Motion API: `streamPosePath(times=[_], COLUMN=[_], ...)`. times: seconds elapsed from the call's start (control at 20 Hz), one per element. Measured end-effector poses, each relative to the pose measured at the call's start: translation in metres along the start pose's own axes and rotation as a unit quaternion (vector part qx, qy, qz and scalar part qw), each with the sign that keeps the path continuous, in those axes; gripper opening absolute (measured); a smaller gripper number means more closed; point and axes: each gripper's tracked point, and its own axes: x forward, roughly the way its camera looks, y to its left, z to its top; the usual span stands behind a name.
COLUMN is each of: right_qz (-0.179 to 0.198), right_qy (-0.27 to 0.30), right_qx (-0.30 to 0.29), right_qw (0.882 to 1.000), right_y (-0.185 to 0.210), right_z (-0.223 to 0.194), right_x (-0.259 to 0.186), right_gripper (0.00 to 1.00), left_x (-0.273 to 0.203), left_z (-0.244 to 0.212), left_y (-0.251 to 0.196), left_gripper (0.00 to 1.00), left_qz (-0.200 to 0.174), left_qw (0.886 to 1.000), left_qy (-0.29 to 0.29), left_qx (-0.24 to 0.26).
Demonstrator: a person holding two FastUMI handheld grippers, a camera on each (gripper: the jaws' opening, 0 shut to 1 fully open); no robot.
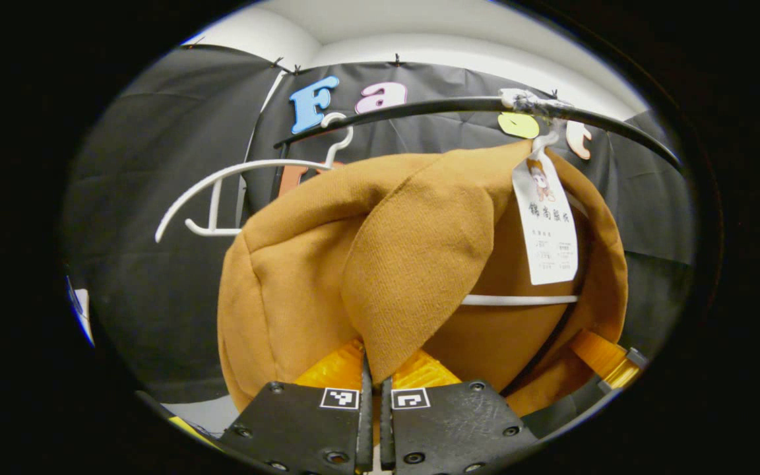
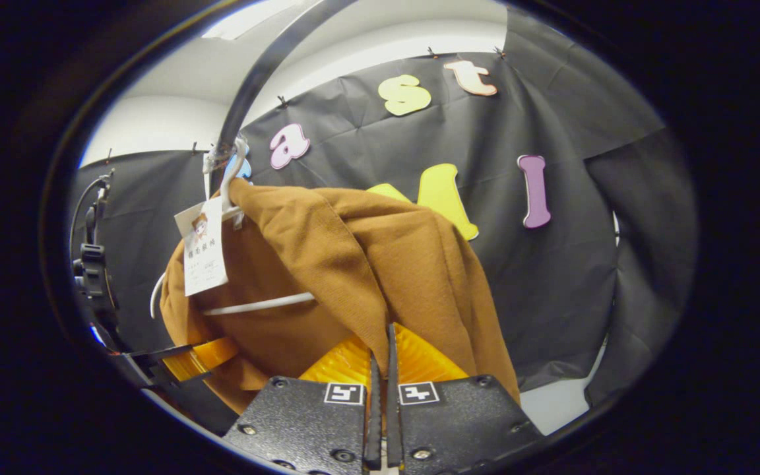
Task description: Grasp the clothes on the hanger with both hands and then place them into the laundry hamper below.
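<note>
A brown garment (image 1: pixel 327 264) hangs on a white hanger (image 1: pixel 518 300) from a black rail (image 1: pixel 419 109), with a white paper tag (image 1: pixel 545 224) near the hook. My left gripper (image 1: pixel 372 369) is shut on a fold of the brown cloth at its lower edge. In the right gripper view the same brown garment (image 2: pixel 353 264) drapes over the white hanger (image 2: pixel 254 305), and my right gripper (image 2: pixel 380 356) is shut on its lower hem. The other gripper (image 2: pixel 189 359) shows at the lower left there, against the cloth.
An empty white hanger (image 1: pixel 235 198) hangs on the rail to the left of the garment. Black cloth walls close the booth behind and at the sides. A dark stand with cables (image 2: pixel 93 264) rises at the left edge of the right gripper view.
</note>
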Motion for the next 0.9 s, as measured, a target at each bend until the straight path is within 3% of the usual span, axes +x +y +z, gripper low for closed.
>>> streamPosePath(times=[0.05, 0.3, 0.55, 0.9], right_qz=[-0.009, -0.027, 0.001, 0.002], right_qy=[-0.011, -0.053, -0.07, -0.107], right_qx=[-0.004, 0.014, 0.072, 0.114], right_qw=[1.0, 0.998, 0.995, 0.988], right_y=[-0.006, -0.028, -0.035, -0.042], right_z=[0.007, 0.045, 0.068, 0.082], right_x=[-0.004, -0.017, -0.021, -0.015], right_gripper=[0.06, 0.06, 0.06, 0.05], left_x=[-0.005, -0.028, -0.048, -0.063], left_z=[0.005, 0.035, 0.064, 0.091], left_y=[0.005, 0.029, 0.042, 0.051], left_gripper=[0.04, 0.04, 0.04, 0.04], left_qz=[0.005, 0.019, 0.014, -0.013], left_qw=[1.0, 0.999, 0.998, 0.998], left_qy=[-0.009, -0.039, -0.057, -0.063], left_qx=[0.005, -0.008, -0.005, 0.0])
